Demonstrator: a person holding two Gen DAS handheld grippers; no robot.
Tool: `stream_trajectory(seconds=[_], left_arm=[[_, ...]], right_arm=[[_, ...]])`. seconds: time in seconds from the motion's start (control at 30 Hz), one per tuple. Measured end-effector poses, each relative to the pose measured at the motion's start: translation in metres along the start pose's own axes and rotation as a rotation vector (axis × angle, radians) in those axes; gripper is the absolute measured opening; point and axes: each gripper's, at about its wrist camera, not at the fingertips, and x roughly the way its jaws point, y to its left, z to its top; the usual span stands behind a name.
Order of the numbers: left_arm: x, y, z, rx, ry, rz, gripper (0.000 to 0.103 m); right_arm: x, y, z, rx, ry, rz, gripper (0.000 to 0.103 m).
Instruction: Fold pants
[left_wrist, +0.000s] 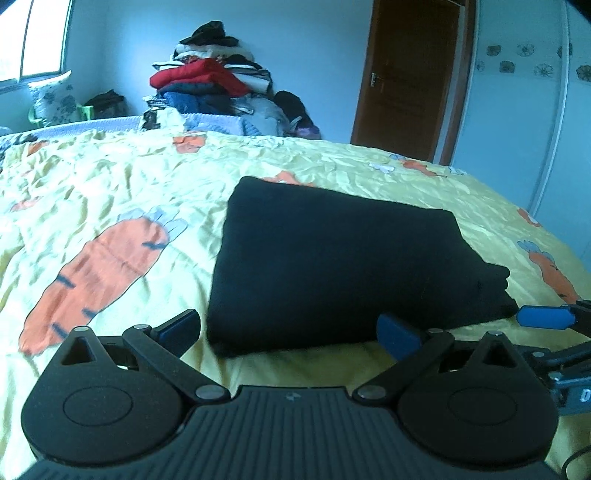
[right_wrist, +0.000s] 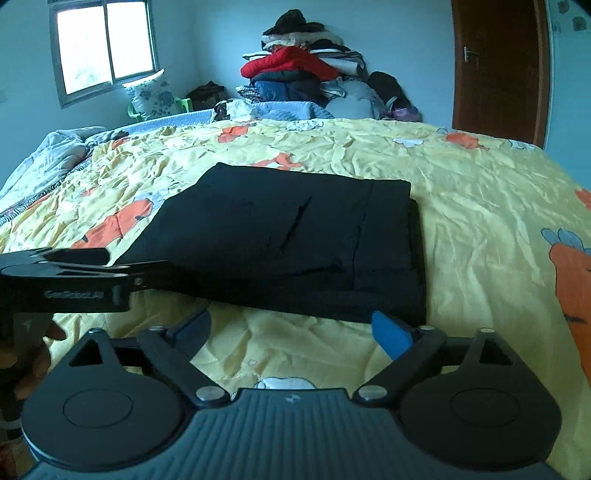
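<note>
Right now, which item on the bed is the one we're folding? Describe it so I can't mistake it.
Start at the bed with the yellow carrot-print cover. Near its front edge, just ahead of both open grippers, lie the black pants, folded into a flat rectangular stack. They are the only plain dark thing lying on the print; the mixed clothes pile sits behind the bed.

Folded black pants (left_wrist: 332, 266) lie on the carrot-print bedspread (left_wrist: 110, 206) before the spread, empty left tongs (left_wrist: 290, 334).

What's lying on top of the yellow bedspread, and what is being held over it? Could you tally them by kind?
Folded black pants: 1
Gripper, both open and holding nothing: 2, the left gripper and the right gripper
Total: 3
All sit on or over the yellow carrot-print bedspread.
</note>
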Motion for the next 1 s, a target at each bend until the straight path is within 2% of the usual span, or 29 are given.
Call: stream_trajectory(seconds=[0.13,0.3,0.4,0.63,1.0], left_arm=[[-0.006,0.006,-0.008,0.001,0.003,0.019,0.103],[-0.007,0.009,-0.016,-0.005,0.012,0.014,0.103],[-0.004,0.006,-0.019,0.010,0.031,0.028,0.103],[0.004,0.001,-0.021,0.042,0.077,0.064,0.103],[0.007,-0.004,-0.022,0.065,0.089,0.082,0.103]], right_arm=[[0.009,-0.002,-0.010,0.020,0.022,-0.050,0.098],[0.011,-0.007,-0.016,0.036,0.018,-0.057,0.099],[0.012,-0.006,-0.017,0.034,0.014,-0.061,0.102],[0.016,0.002,-0.020,-0.009,0.028,-0.095,0.103],[0.015,0.004,-0.020,-0.012,0.029,-0.128,0.103]])
